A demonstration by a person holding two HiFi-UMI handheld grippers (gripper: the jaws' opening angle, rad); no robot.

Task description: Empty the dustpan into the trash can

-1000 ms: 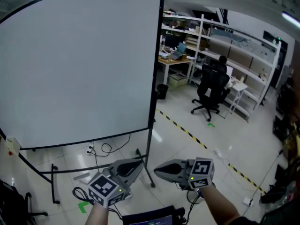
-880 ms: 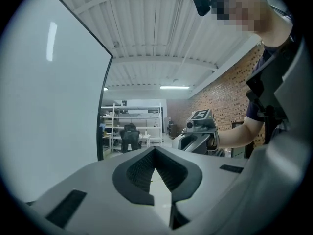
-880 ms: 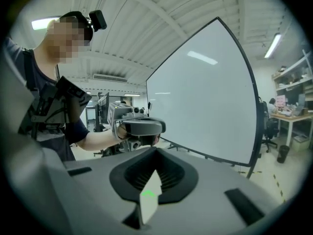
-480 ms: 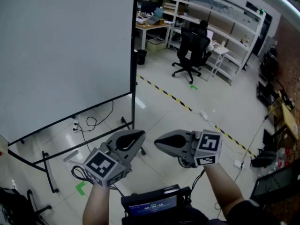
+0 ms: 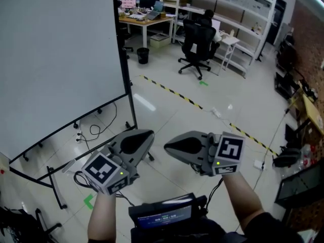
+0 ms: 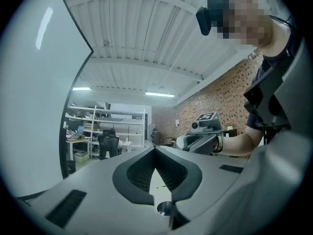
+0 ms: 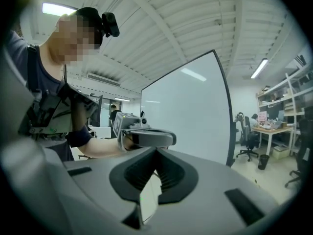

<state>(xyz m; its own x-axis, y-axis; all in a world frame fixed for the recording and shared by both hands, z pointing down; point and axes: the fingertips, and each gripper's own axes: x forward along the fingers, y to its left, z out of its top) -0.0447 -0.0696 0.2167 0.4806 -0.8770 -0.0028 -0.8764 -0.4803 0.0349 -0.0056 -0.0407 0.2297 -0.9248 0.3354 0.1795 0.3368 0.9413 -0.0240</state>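
both claws are held out over the pale tiled floor (image 5: 167,110), tips turned toward each other with a gap between them. the left claw (image 5: 150,134) has its jaws pressed together with nothing in them; its own view shows the two ribbed pads (image 6: 146,168) meeting at the tip. the right claw (image 5: 167,147) is likewise closed on nothing – its pads (image 7: 168,173) meet at the front. each carries its marker cube, the left (image 5: 104,171) and the right (image 5: 230,150).

a large whiteboard (image 5: 55,59) on a wheeled frame stands to the left. a small black trash can (image 5: 143,54) sits on the floor beside the leg of a far table (image 5: 142,20) – well apart from both claws. nearby, a person sits in a black office chair (image 5: 195,39) before long shelves (image 5: 228,4). a yellow-and-black tape line (image 5: 172,91) crosses the floor.
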